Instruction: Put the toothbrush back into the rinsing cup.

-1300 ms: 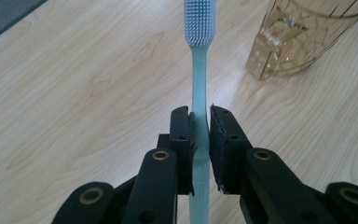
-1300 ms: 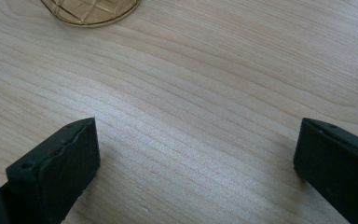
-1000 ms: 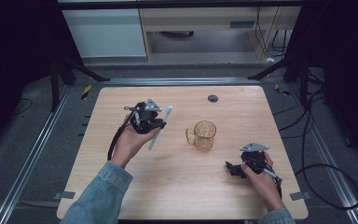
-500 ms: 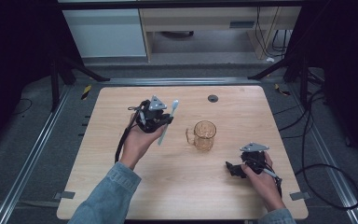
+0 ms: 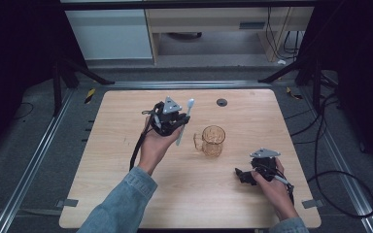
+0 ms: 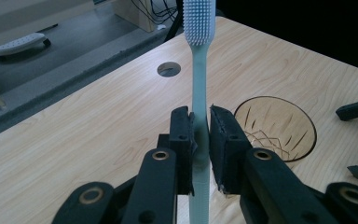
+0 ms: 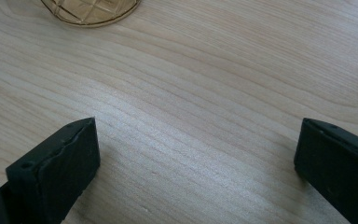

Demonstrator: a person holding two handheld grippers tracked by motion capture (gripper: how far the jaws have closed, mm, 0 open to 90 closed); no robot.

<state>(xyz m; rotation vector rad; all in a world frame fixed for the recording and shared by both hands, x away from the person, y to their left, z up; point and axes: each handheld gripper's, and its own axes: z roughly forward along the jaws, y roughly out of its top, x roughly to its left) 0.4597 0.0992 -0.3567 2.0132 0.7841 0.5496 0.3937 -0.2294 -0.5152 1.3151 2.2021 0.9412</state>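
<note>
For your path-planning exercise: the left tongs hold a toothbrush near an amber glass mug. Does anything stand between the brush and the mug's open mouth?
Nothing visible does. The toothbrush, clamped in the left tongs, is beside the mug, with bare table between them. The mug's mouth is open and looks empty.

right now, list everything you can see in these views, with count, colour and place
toothbrush: 1, pale blue-white, clamped in the left gripper, bristle end away from the person
glass mug: 1, amber, handle to its left, near table centre
table: 1, light wood, with a round dark hole near the far edge
cabinets: white and wood, on the floor beyond the table
cables: black, on the floor right of the table
left gripper: 1, black, above the table left of the mug
right gripper: 1, black, jaws apart, low over the table near its right edge
sleeve: denim blue, left arm
</note>
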